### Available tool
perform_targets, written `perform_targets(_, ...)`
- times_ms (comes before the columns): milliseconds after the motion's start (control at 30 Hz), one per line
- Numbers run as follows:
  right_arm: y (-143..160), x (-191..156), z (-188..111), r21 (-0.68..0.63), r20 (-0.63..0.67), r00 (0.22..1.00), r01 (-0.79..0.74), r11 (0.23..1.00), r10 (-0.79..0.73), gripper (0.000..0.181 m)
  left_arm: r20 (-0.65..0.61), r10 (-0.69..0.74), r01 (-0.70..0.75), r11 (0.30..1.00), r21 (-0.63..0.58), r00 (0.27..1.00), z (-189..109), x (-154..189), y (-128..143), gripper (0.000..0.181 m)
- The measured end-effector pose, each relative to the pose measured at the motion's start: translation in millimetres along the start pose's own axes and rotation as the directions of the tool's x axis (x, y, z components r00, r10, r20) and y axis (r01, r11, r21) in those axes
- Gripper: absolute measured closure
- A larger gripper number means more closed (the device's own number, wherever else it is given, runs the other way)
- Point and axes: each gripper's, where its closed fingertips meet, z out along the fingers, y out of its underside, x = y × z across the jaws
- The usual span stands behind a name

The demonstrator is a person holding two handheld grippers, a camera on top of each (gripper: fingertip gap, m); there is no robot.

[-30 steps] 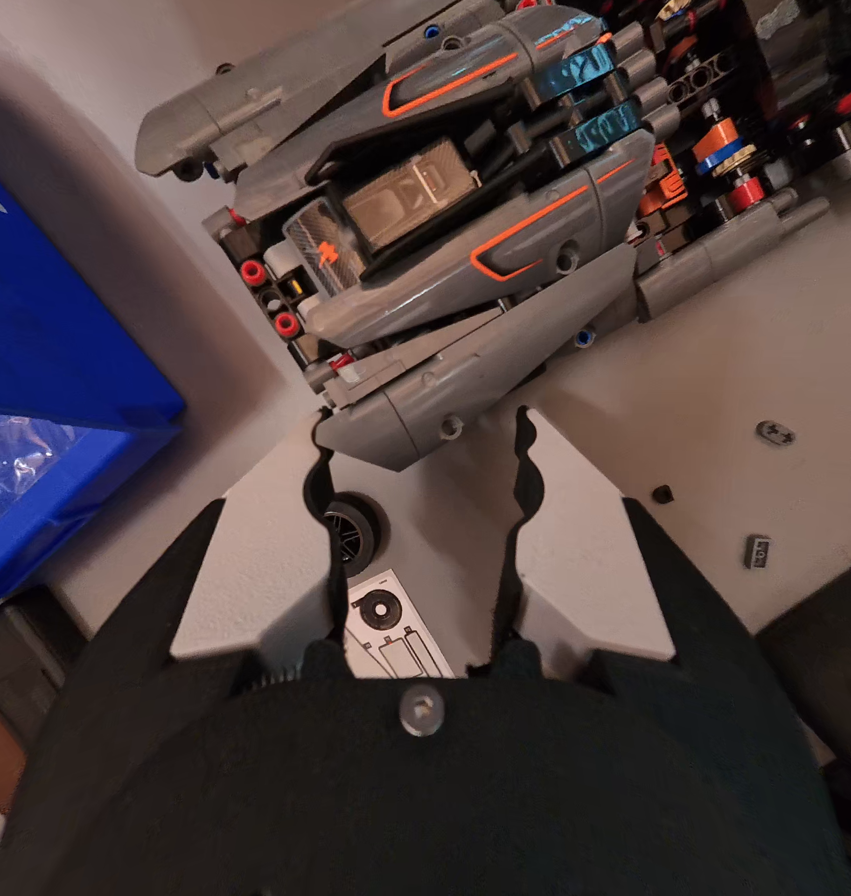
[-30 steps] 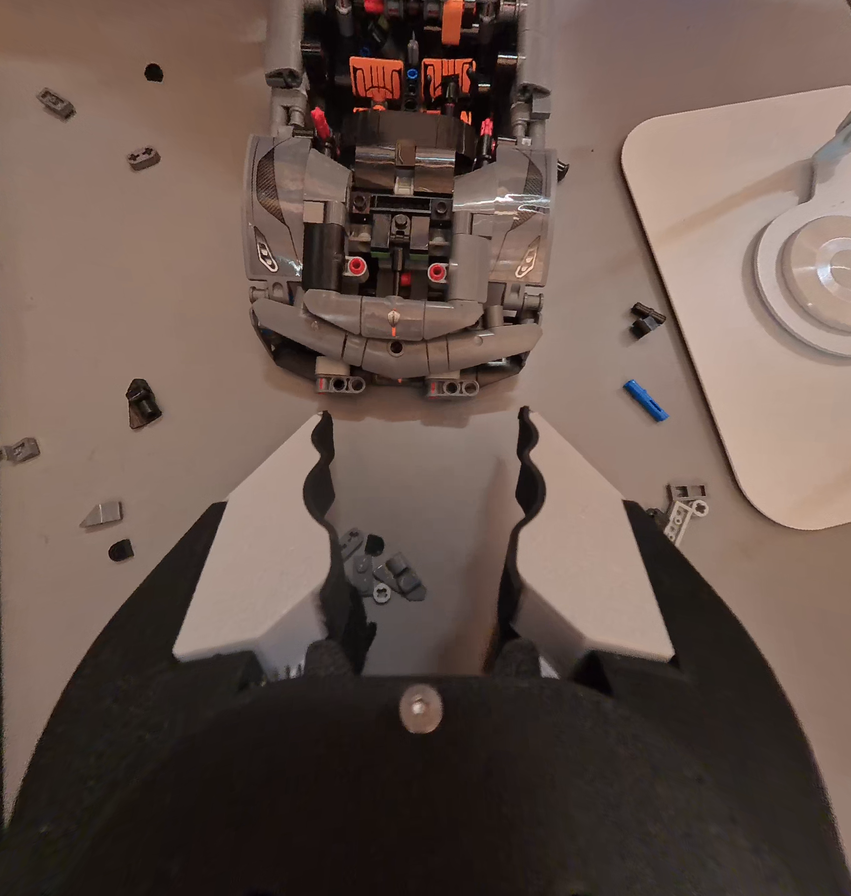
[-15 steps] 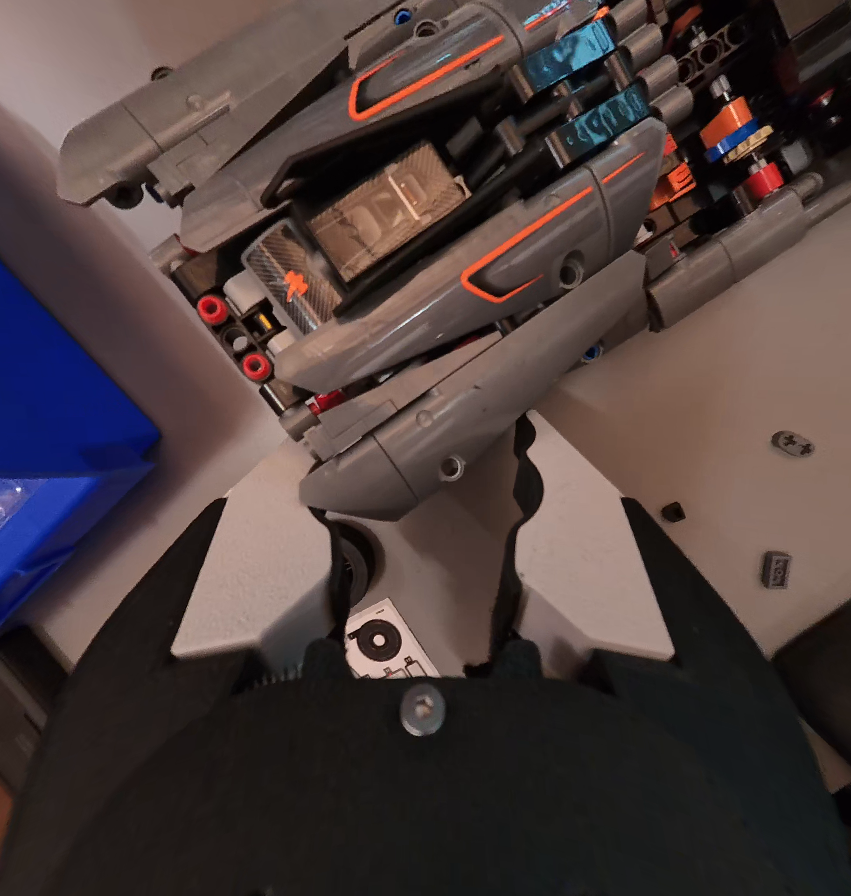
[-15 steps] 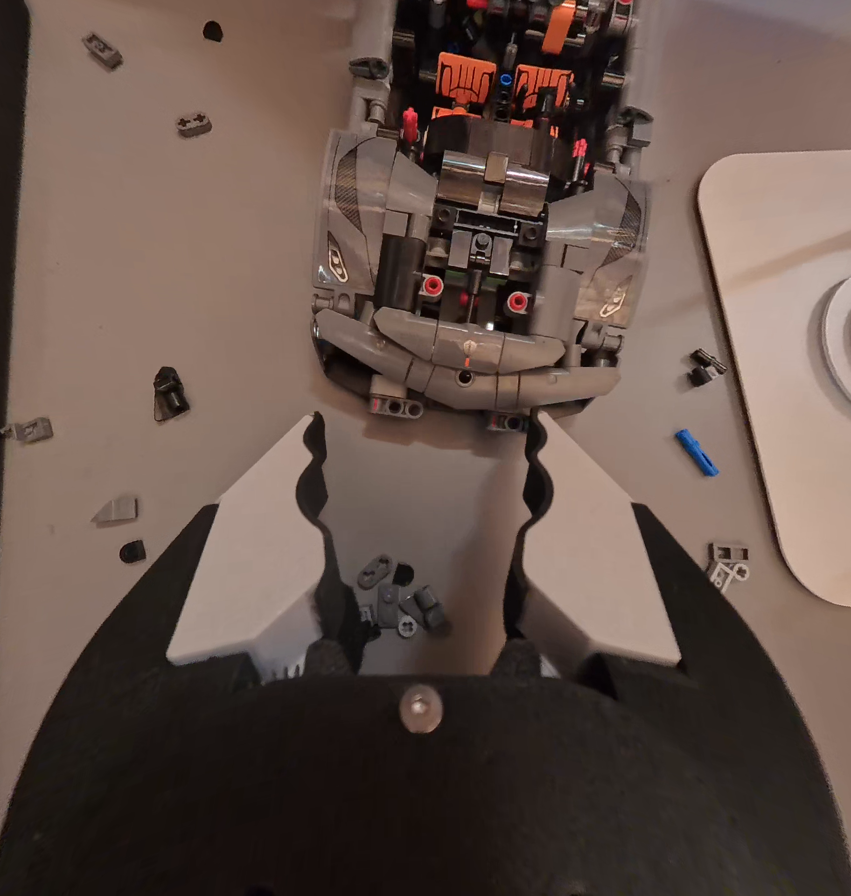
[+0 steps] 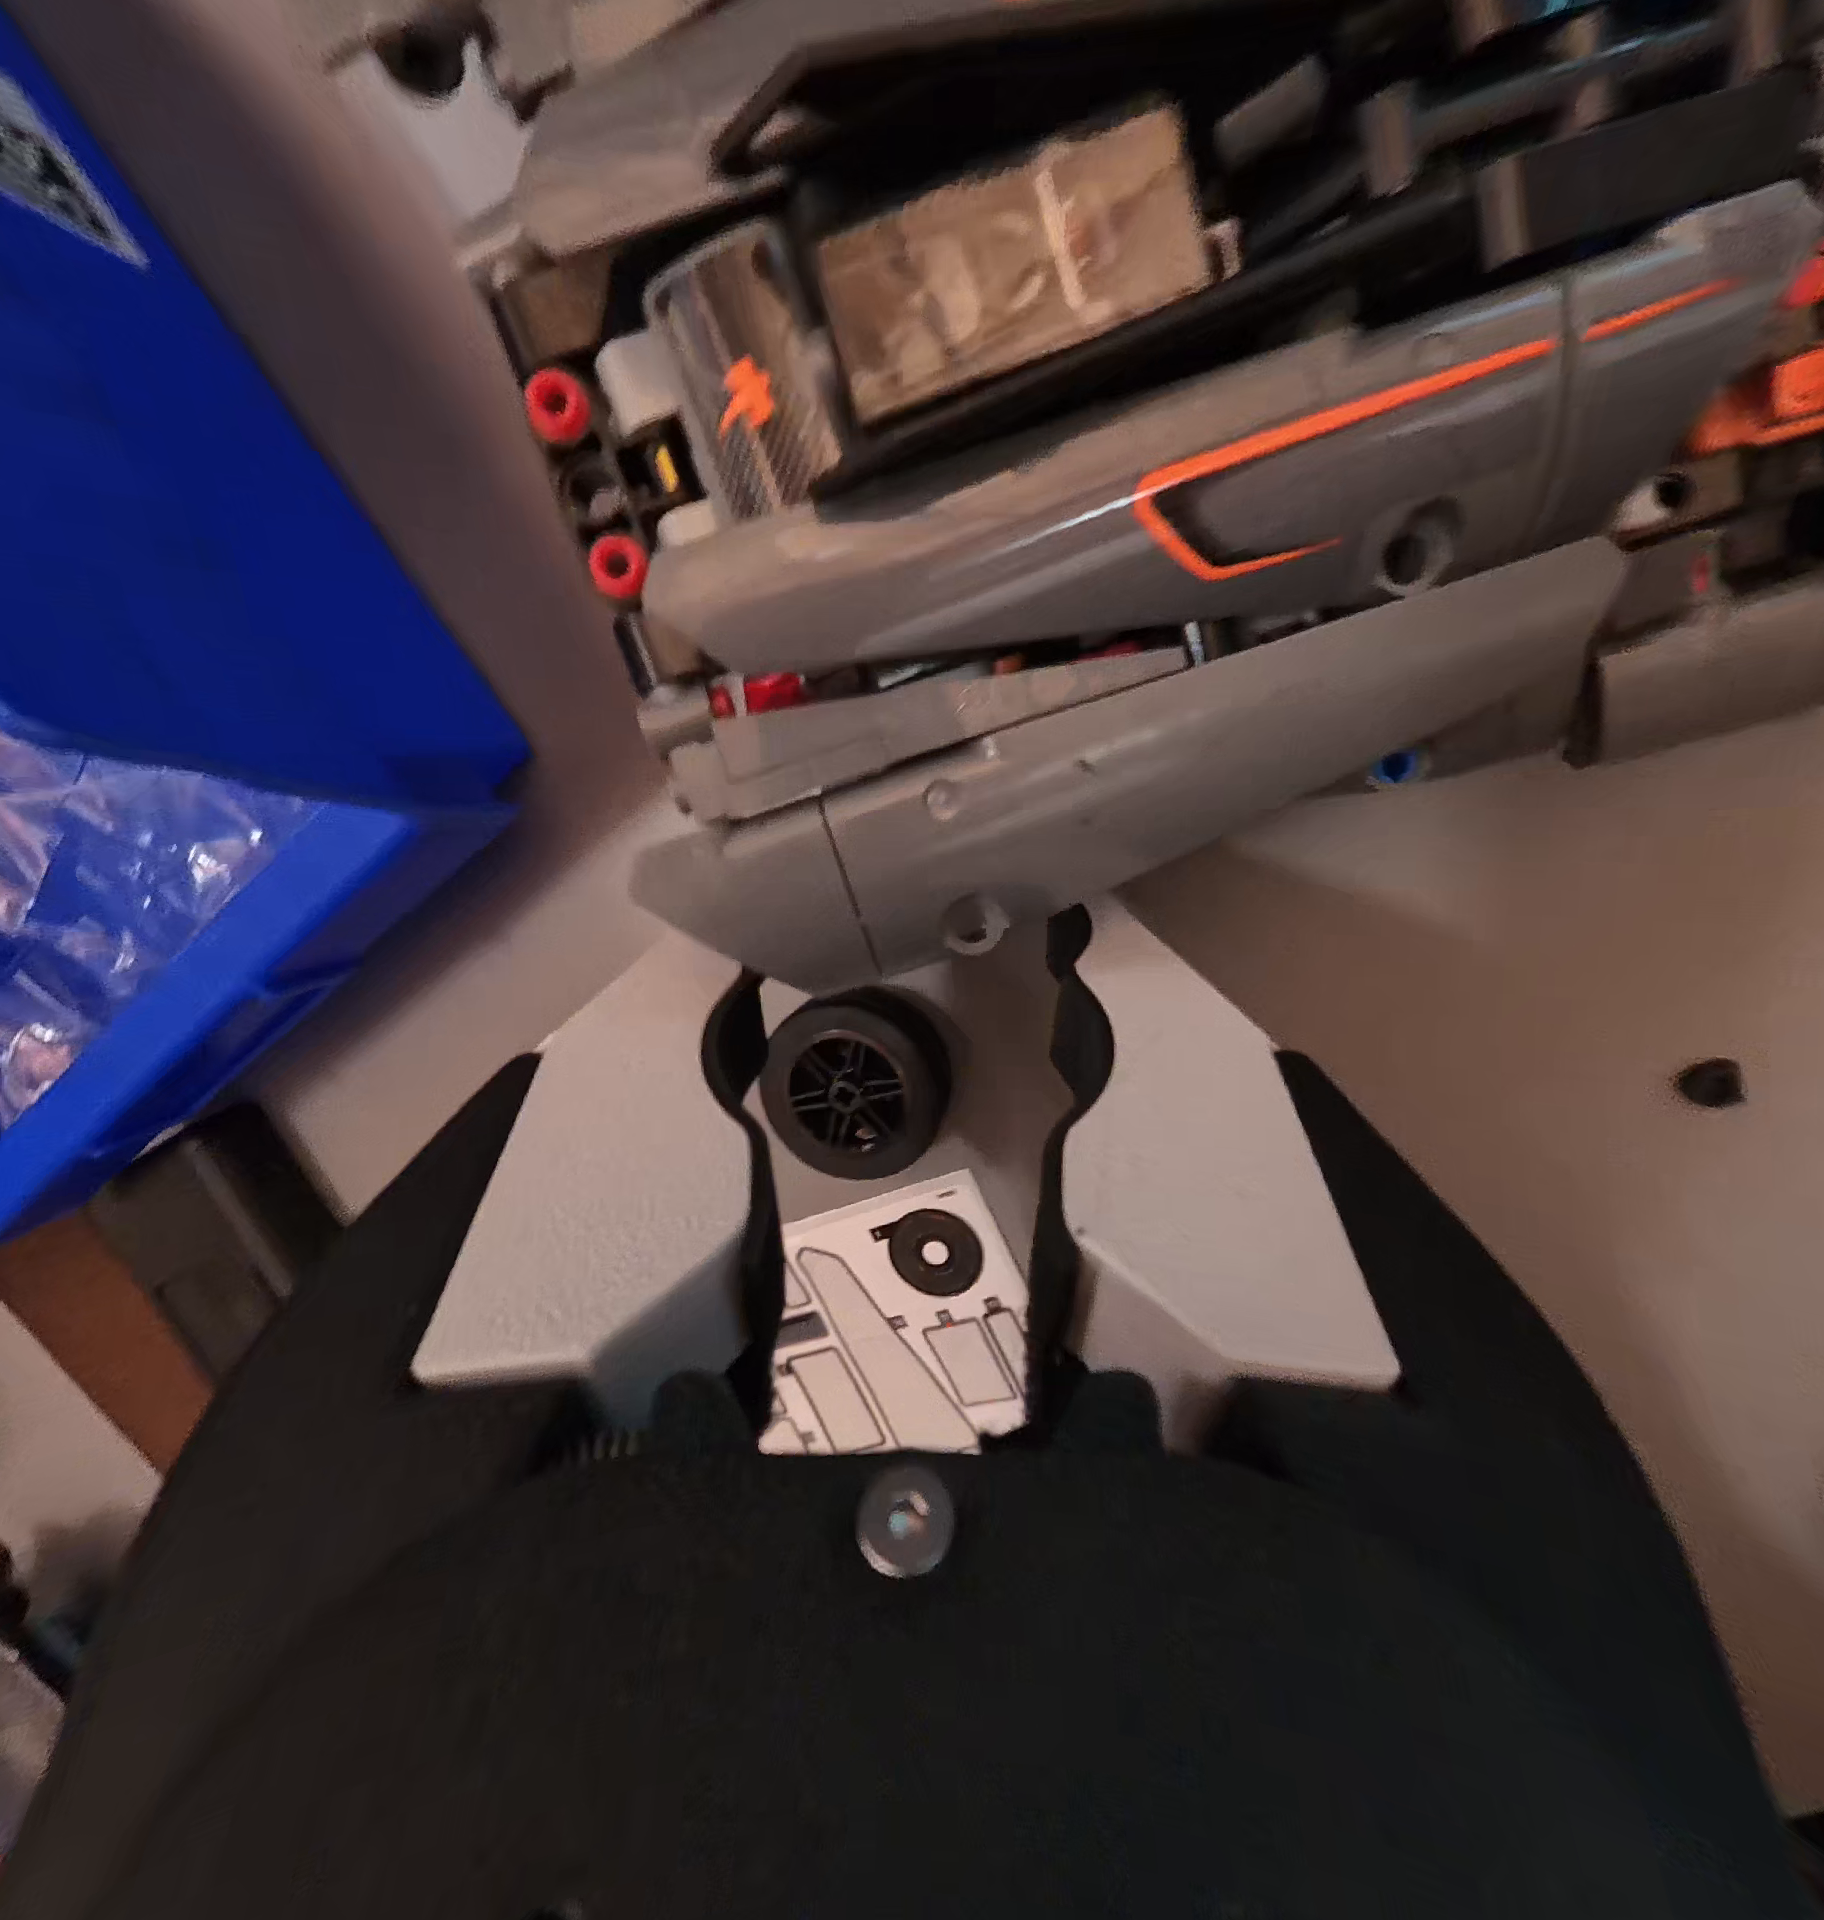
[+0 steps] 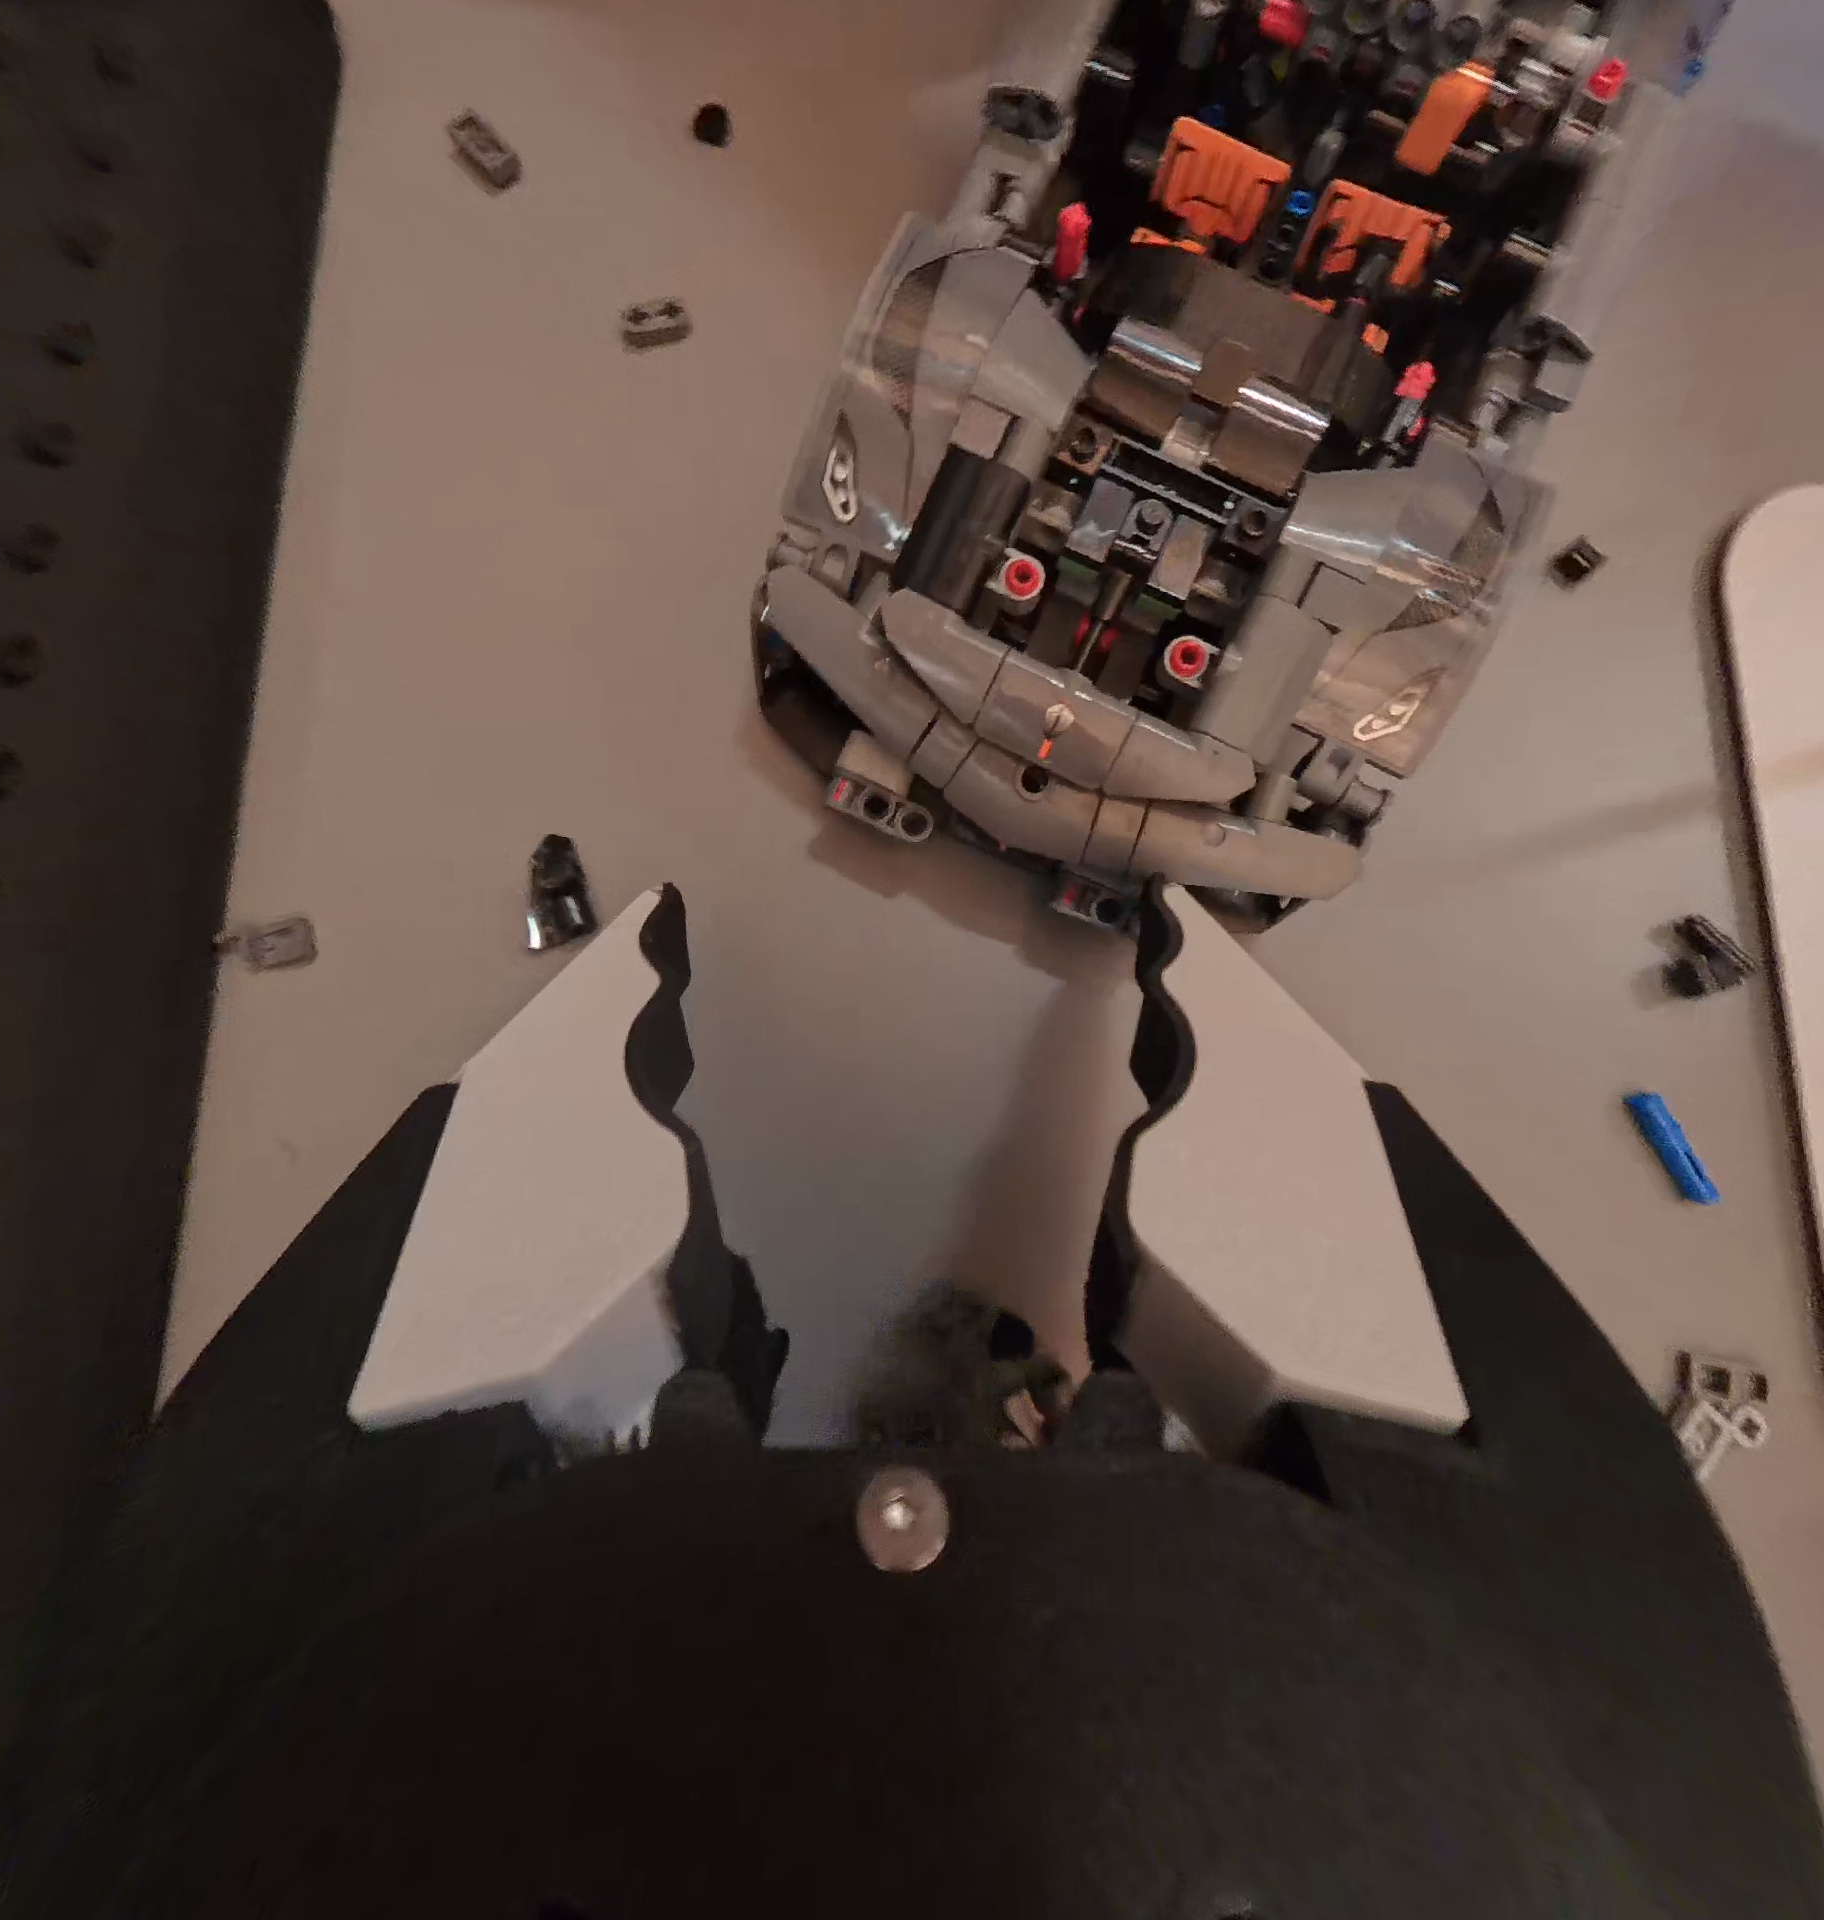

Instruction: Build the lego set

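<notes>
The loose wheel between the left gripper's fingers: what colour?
Black, tyre and spoked rim alike; left wrist view shows it best.

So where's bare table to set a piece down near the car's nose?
Free: the strip between the dark mat and the car, past the two grey bits; also straight ahead between the right gripper fingers. Crowded: right of the nose, with the blue pin and black clips.

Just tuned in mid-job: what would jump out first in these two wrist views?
The grey, orange-striped lego car dominates both views, half built, its nose just beyond the open right gripper. In the left wrist view, a loose black wheel lies on the table between the open left gripper's fingers, under the car's side panel, with a blue bin at left. Small loose pieces dot the table.
</notes>
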Motion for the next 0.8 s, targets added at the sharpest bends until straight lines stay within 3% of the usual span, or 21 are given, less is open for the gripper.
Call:
perform_targets(233,-7.0,-17.4,6.1,-0.026,0.02,0.996,0.082,0.996,-0.082,0.092,0.043,-0.018,0.022,0.996,-0.083,0.999,6.4,-11.1,14.8,0.125)
perform_targets(400,-8.8,-1.9,-11.6,0.01,-0.024,0.998,0.053,0.999,-0.053,0.094,0.057,-0.051,0.056,0.995,-0.084,0.997,0.3,-15.5,18.7,0.125)
perform_targets(600,9.9,34.4,-27.3,0.016,-0.104,0.993,-0.051,0.999,0.052,0.102,0.081,-0.088,0.092,0.995,-0.049,0.993,-18.2,-22.1,21.8,0.126)
perform_targets(800,11.0,47.3,-24.7,0.08,-0.061,0.988,-0.138,0.987,0.143,0.098,0.013,-0.132,0.132,0.991,-0.019,0.991,-21.6,-16.0,22.8,0.129)
